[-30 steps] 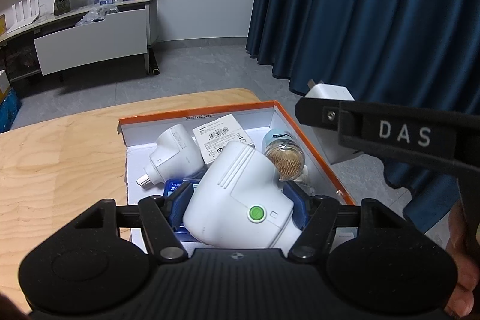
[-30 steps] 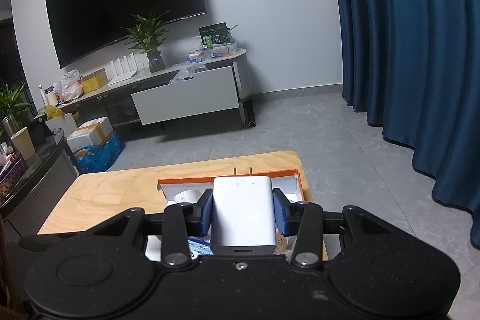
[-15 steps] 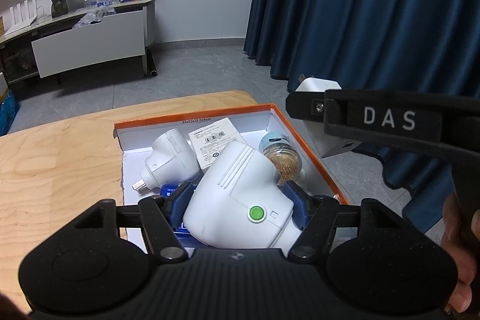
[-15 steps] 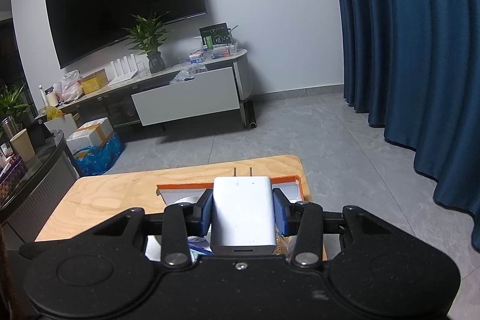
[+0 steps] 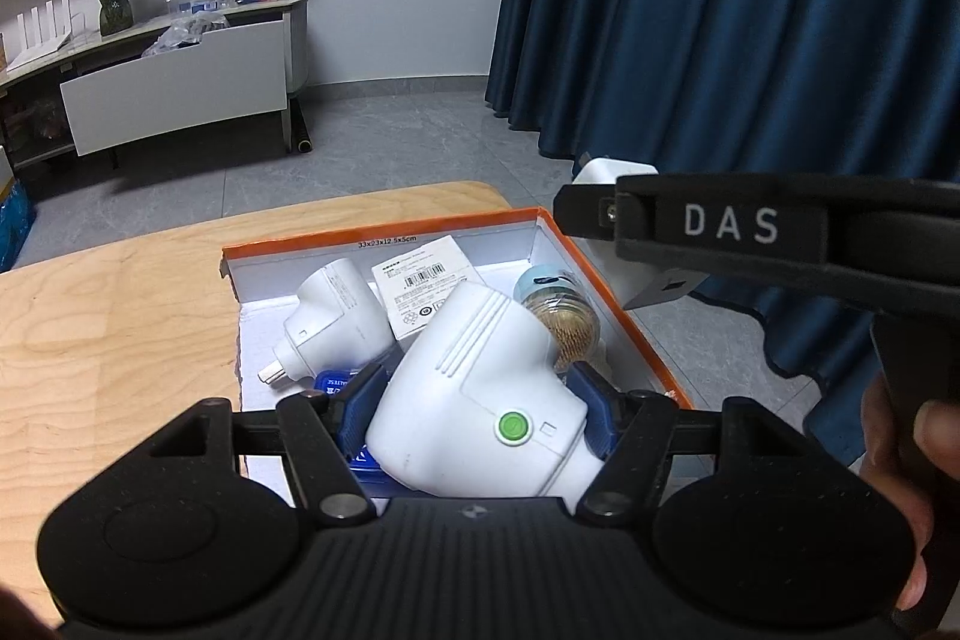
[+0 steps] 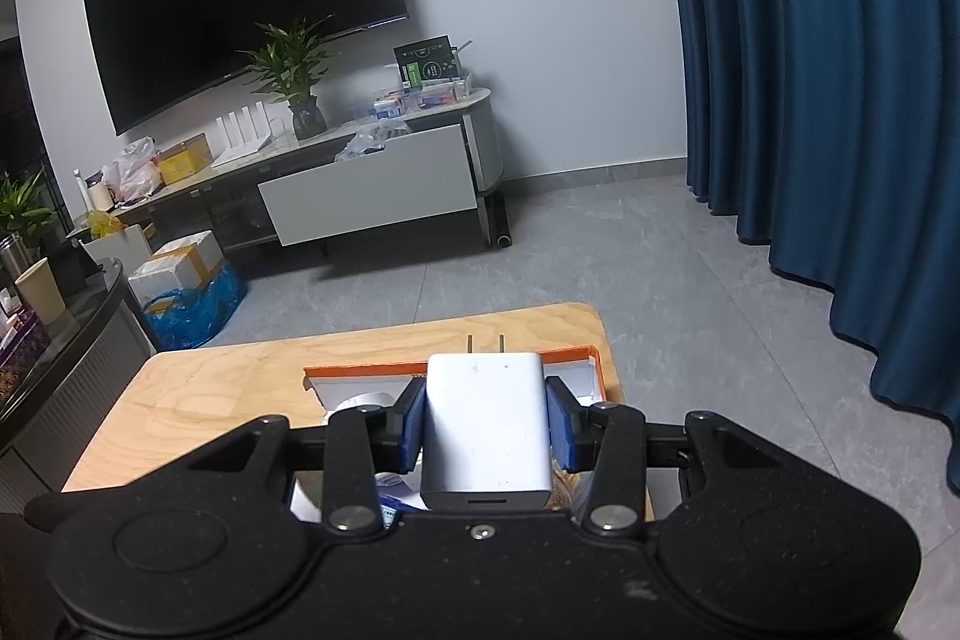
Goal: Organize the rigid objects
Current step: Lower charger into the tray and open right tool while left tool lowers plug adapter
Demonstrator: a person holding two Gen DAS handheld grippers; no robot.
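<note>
My left tongs (image 5: 474, 400) are clenched on a white plug-in device (image 5: 474, 394) with a green round button, held over the orange-rimmed cardboard box (image 5: 384, 235) on the wooden counter (image 5: 114, 316). The box wall reads "33x23x12.5x5cm". Inside lie a second white plug-in device (image 5: 336, 316), a white barcode label (image 5: 420, 289), a clear jar of toothpicks (image 5: 561, 316) and a blue packet (image 5: 336, 382) whose print I cannot read. My right tongs (image 6: 487, 427) grasp a white two-prong wall charger (image 6: 486, 436) above the box's far right edge; their side reads "DAS". A blue curtain (image 5: 720, 10) hangs beyond.
</note>
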